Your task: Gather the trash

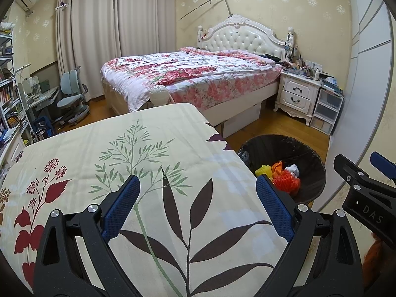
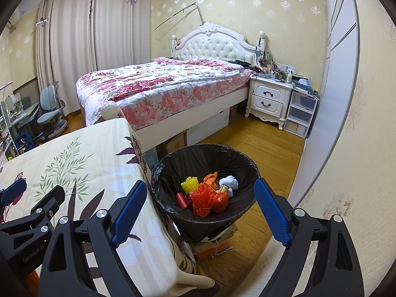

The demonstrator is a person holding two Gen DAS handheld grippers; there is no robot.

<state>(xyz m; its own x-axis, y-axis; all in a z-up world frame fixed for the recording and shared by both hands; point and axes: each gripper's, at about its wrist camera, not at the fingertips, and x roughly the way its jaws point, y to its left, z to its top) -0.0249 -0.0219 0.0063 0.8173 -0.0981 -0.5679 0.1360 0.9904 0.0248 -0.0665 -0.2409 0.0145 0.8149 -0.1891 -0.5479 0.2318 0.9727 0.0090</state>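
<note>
A black-lined trash bin point(image 2: 170, 163) stands on the floor beside the table point(image 2: 81, 163). In it lie orange foam netting point(image 2: 205, 198), a yellow foam net point(image 2: 189, 184), a red can point(image 2: 181, 200) and white crumpled paper point(image 2: 229, 182). My right gripper point(image 2: 200, 208) is open and empty, held above the bin's near rim. My left gripper point(image 1: 198, 205) is open and empty over the leaf-patterned tablecloth point(image 1: 153, 148). The bin point(image 1: 307, 153) and its trash also show in the left wrist view, right of the table. The right gripper point(image 1: 366, 175) shows at that view's right edge.
A bed with a floral cover point(image 2: 160, 84) stands behind the table. A white nightstand point(image 2: 268, 99) and plastic drawers point(image 2: 299, 113) are at the back right. A wardrobe door point(image 2: 329, 104) is on the right. A desk and chair point(image 2: 49, 113) are at the left.
</note>
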